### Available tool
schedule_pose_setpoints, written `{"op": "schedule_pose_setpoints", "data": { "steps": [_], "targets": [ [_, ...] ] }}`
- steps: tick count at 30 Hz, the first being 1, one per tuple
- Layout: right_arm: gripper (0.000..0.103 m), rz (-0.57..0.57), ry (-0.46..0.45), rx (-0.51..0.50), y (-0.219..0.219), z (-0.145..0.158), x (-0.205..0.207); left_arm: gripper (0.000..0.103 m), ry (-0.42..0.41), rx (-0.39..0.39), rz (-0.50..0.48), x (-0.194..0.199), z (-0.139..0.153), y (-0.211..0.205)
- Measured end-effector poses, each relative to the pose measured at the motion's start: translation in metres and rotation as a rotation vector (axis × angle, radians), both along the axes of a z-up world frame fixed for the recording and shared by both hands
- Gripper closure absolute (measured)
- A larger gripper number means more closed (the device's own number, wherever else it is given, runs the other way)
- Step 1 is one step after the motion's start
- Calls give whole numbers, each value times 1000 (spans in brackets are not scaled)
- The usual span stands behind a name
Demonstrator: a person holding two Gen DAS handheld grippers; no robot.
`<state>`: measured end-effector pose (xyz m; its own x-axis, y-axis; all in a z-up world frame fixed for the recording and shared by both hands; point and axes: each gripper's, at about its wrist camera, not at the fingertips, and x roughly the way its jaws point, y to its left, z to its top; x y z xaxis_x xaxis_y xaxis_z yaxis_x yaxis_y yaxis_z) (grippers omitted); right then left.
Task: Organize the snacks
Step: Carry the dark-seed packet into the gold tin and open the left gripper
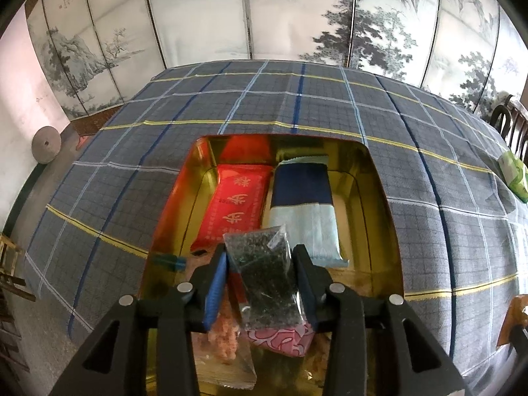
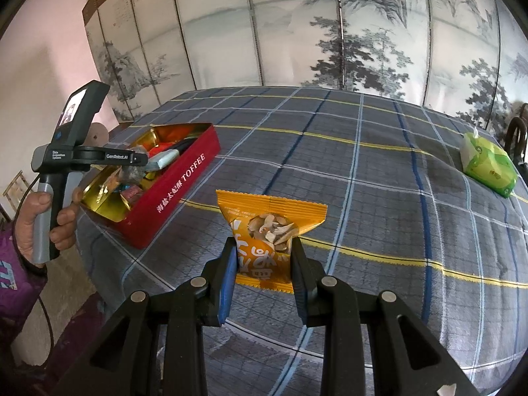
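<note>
While the left gripper (image 1: 260, 264) hangs over the red toffee tin (image 2: 184, 178), its 2 jaws stand narrowly apart with a clear packet of dark bits (image 1: 264, 280) between them; the right pad lies against the packet's edge, but a slim gap shows at the left pad, and whether the packet is truly pinched I cannot tell; no earlier view is on hand. Inside the tin's gold lining lie a red packet (image 1: 236, 204) and a blue-and-white packet (image 1: 303, 211) side by side at the far end; nearer, under the gripper, sit a pink patterned packet (image 1: 283, 338) and a clear bag of pale orange pieces (image 1: 224, 340). From the right wrist view, the right gripper (image 2: 264, 254) is clamped on an orange snack packet (image 2: 267, 227), held upright above the grey checked tablecloth (image 2: 363, 198), well apart from the tin, which sits at the left; a person's hand (image 2: 49, 221) grips the left tool's handle beside the tin; a green tissue pack (image 2: 488, 165) rests near the table's far right edge.
</note>
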<state>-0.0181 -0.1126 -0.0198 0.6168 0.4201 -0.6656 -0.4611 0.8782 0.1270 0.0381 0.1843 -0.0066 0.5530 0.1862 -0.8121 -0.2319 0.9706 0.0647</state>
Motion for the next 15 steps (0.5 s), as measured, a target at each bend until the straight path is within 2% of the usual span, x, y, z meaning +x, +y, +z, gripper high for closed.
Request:
{"op": "schedule_pose_setpoints", "data": {
  "steps": [3,5,9,11,15],
  "targets": [
    [75,16,-5,-3,7,3,0,57,-7,1,8,-1,3,2],
    [75,30,-14,-4,13,7,0,49,-20,6,22,-3,7,4],
    [75,62,-36,-3,26,16,0,47,-53,6,36,-8,19,7],
    [75,78,-49,-2,34,21,0,43,-61,15,42,-11,25,8],
    [75,113,-67,-3,51,29,2,43,-83,7,43,-19,36,12]
  ]
}}
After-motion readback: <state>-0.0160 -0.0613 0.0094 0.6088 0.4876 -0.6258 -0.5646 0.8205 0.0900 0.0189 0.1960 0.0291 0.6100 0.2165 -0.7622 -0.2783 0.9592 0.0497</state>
